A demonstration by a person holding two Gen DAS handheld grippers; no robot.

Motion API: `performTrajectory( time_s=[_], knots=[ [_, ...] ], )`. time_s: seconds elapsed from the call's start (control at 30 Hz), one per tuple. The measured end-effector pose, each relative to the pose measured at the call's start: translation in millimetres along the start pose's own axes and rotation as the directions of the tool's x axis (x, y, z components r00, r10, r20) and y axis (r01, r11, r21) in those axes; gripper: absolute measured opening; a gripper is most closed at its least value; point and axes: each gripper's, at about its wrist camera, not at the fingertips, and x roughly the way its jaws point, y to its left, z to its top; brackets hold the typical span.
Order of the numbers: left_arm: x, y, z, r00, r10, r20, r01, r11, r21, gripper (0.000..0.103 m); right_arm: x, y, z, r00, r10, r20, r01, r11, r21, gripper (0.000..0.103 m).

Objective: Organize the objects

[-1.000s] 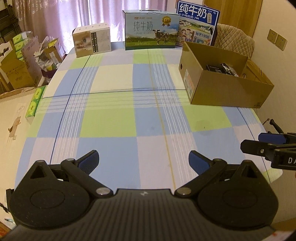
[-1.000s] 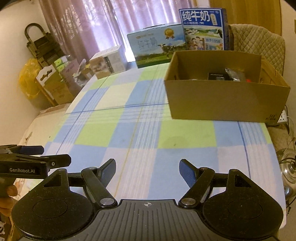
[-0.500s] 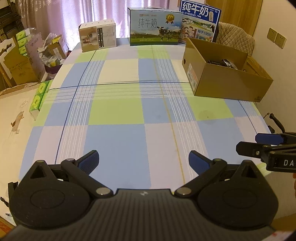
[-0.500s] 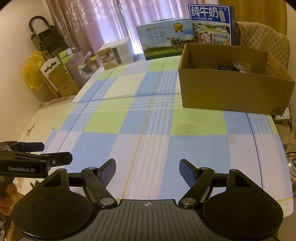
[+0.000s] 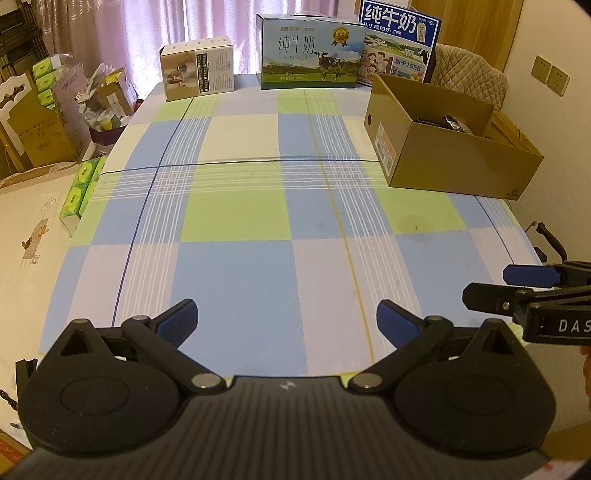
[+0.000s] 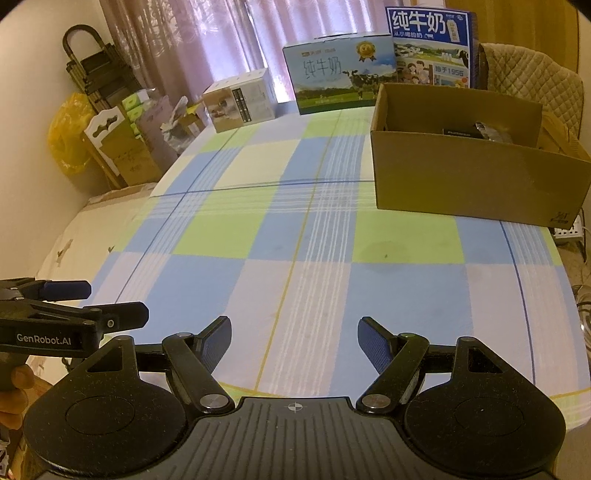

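Hovering over the near edge of the checked desk (image 5: 236, 280), the left gripper (image 5: 286, 319) and right gripper (image 6: 293, 338) both gape empty; with a few items already in the cardboard box (image 6: 476, 184) at the far right, sorting looks nearly finished, and the next move calls for finding anything left.

Warm, fairly dim indoor light, soft daylight glowing through sheer pink-purple curtains (image 5: 207, 18) at the far end, strong fisheye bending and dark vignette at the corners, blue-green checked cloth bench (image 5: 258, 221) sharp, faint soft shadows, no harsh glare
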Motion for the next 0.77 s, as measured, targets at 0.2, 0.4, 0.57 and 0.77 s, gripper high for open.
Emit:
performTrajectory(
  time_s=[0.2, 0.4, 0.57, 0.77],
  knots=[
    [-0.6, 0.7, -0.9, 1.000, 0.000, -0.001, 0.000, 1.000, -0.004, 0.102, 0.3, 1.6, -0.1, 1.000, -0.001, 0.001, 0.001, 1.000, 0.000, 0.073],
    [-0.4, 1.1, -0.5, 1.000, 0.000, -0.003, 0.000, 1.000, -0.007, 0.102, 2.2, 1.7, 0.7, 1.000, -0.002, -0.004, 0.002, 1.000, 0.002, 0.073],
    [2.8, 2.5, 1.6, 1.000, -0.004, -0.011, 0.004, 1.000, -0.006, 0.102, 4.6, 2.3, 0.2, 1.000, -0.005, -0.010, 0.005, 1.000, 0.005, 0.073],
    [8.4, 5.1, 3.8, 1.000, -0.005, -0.018, 0.005, 1.000, -0.006, 0.102, 8.4, 2.0, 0.7, 1.000, -0.010, -0.013, 0.010, 1.000, 0.009, 0.073]
  ],
)
